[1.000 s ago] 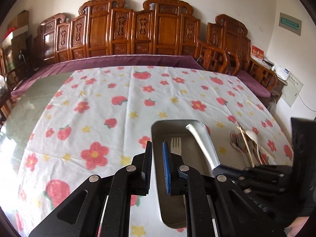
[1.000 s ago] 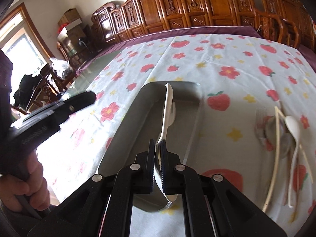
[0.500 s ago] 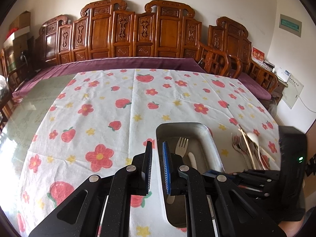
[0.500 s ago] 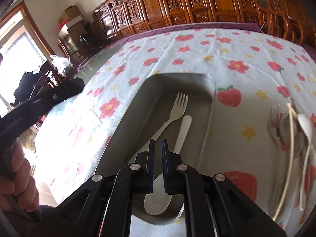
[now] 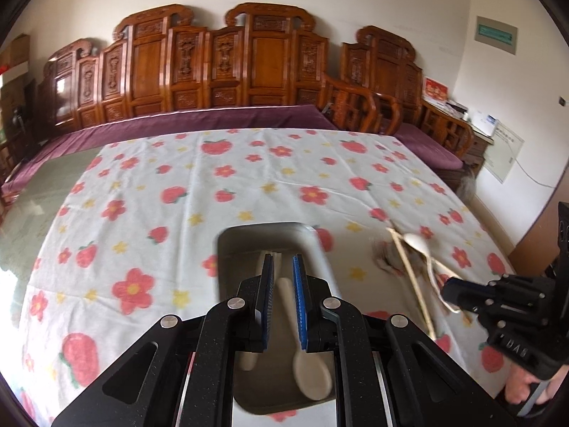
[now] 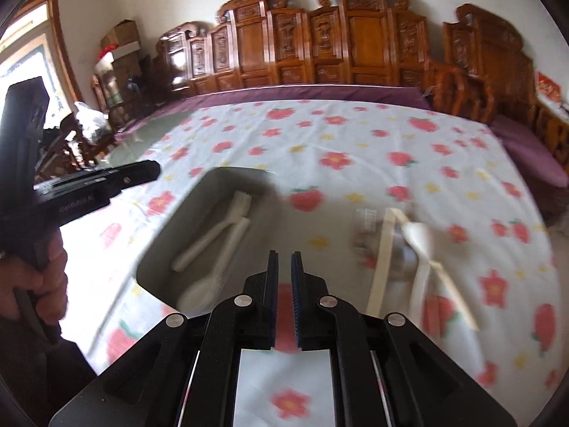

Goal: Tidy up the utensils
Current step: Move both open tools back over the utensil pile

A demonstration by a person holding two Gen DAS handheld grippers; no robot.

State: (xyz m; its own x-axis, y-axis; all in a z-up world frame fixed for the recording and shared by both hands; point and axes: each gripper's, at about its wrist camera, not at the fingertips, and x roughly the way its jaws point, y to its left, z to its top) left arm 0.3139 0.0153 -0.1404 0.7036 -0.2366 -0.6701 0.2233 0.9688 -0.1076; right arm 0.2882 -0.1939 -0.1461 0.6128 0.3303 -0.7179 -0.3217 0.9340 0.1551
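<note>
Right hand-held gripper now off tray, spoon left inside.

both wrist views face the sofa, share tray

- My right gripper hangs over the flowered tablecloth, its blue-padded jaws a narrow gap apart with nothing between them.
- Ahead and to the left of my fingertips lies the metal tray, holding a white fork and a white spoon side by side.
- Ahead to the right sits a blurred pile: chopsticks and another white spoon.
- Far left, my left gripper points over the cloth.
</note>
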